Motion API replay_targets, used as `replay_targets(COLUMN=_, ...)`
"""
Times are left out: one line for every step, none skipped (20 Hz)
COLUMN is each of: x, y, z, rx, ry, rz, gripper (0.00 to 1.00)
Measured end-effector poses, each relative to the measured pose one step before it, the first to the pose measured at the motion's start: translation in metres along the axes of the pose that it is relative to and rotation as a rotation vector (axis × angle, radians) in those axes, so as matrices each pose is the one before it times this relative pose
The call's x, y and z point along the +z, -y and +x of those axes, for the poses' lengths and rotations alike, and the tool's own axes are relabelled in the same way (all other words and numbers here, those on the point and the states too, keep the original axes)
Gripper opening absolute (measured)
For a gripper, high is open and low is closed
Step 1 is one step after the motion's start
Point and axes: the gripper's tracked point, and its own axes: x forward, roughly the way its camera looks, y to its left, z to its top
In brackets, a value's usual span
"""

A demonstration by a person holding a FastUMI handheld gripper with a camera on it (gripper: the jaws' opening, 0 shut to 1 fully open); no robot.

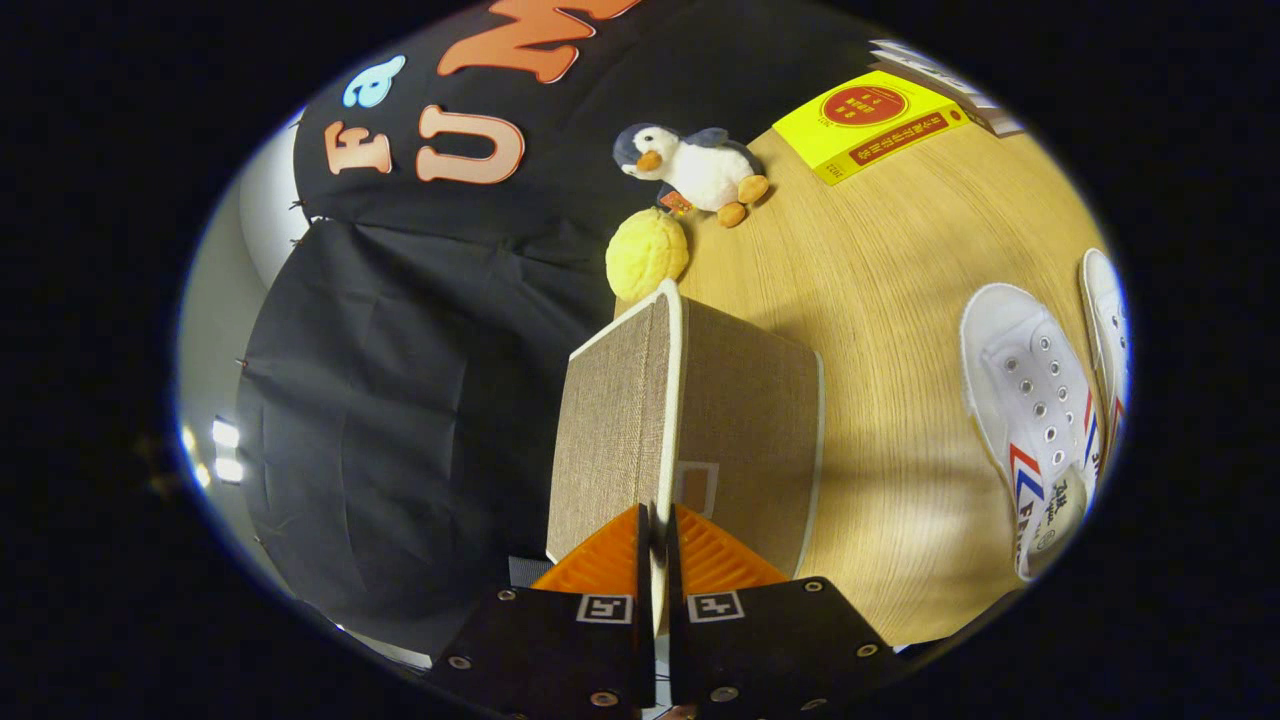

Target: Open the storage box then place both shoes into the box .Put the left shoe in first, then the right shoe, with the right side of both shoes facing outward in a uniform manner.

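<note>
- Tongs [655, 545] are sitting pressed almost together in the gripper view, their two fingers [600, 565] pinching the thin pale edge of the storage box's lid [610, 430], which is running up between them.
- Lid is standing raised, its woven grey-brown face showing on one side of the pinched edge and its white rim [672, 400] running away from the fingers toward the far end.
- Storage box [750, 420] is resting on the table [900, 300] directly ahead of the tongs, covered in the same woven fabric with a pale trim along its edges; a small pale rectangular tag is showing on it just beyond the fingertips.
- Whether the box's inside is holding anything cannot be told from this angle.
- Two white canvas shoes are lying on the table well apart from the box, off to one side of the fingers: the nearer shoe [1035, 420] is showing its eyelets and red-and-blue stripes, and the second shoe [1108, 330] is lying just beside it, mostly cut off.
- Neither shoe is touching the box.
- Yellow round plush [647, 253] is sitting just past the far end of the lid, at the table's edge.
- Penguin toy [690, 170] is lying just beyond the yellow plush.
- Yellow book [865, 120] with a red circle on its cover is lying farther across the table, beyond the penguin.
</note>
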Motion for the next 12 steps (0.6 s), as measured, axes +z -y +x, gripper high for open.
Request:
replay_targets(x=-0.00112, y=0.00027, z=0.00392, rx=-0.01328, ry=-0.00814, rz=0.03704, gripper=0.06)
replay_targets(x=-0.00031, y=-0.00520, z=0.00377, rx=0.00617, ry=-0.00586, rz=0.02080, gripper=0.06)
replay_targets(x=0.00074, y=-0.00476, z=0.00254, rx=0.01188, ry=0.00139, rz=0.00387, gripper=0.06)
replay_targets(x=-0.00041, y=-0.00591, z=-0.00016, rx=0.01775, ry=-0.00036, rz=0.00230, gripper=0.06)
replay_targets(x=-0.00109, y=-0.00372, z=0.00086, rx=0.00612, ry=-0.00584, rz=-0.00615, gripper=0.06)
replay_targets(x=-0.00336, y=-0.00031, z=-0.00144, rx=-0.00045, ry=-0.00841, rz=-0.01050, gripper=0.06)
replay_targets(x=-0.00046, y=0.00313, z=0.00176, rx=-0.01259, ry=-0.00093, rz=-0.00821, gripper=0.06)
replay_targets(x=-0.00264, y=0.00531, z=-0.00029, rx=-0.01894, ry=-0.00511, rz=-0.00703, gripper=0.03)
replay_targets(x=-0.00100, y=0.00450, z=0.00151, rx=-0.01343, ry=-0.00431, rz=0.00237, gripper=0.02)
replay_targets(x=0.00024, y=-0.00108, z=0.00073, rx=0.00405, ry=0.00216, rz=0.01550, gripper=0.02)
replay_targets(x=-0.00033, y=0.00036, z=0.00042, rx=0.00046, ry=-0.00232, rz=0.00684, gripper=0.03)
replay_targets(x=-0.00040, y=-0.00003, z=-0.00243, rx=0.00383, ry=-0.01512, rz=0.00577, gripper=0.02)
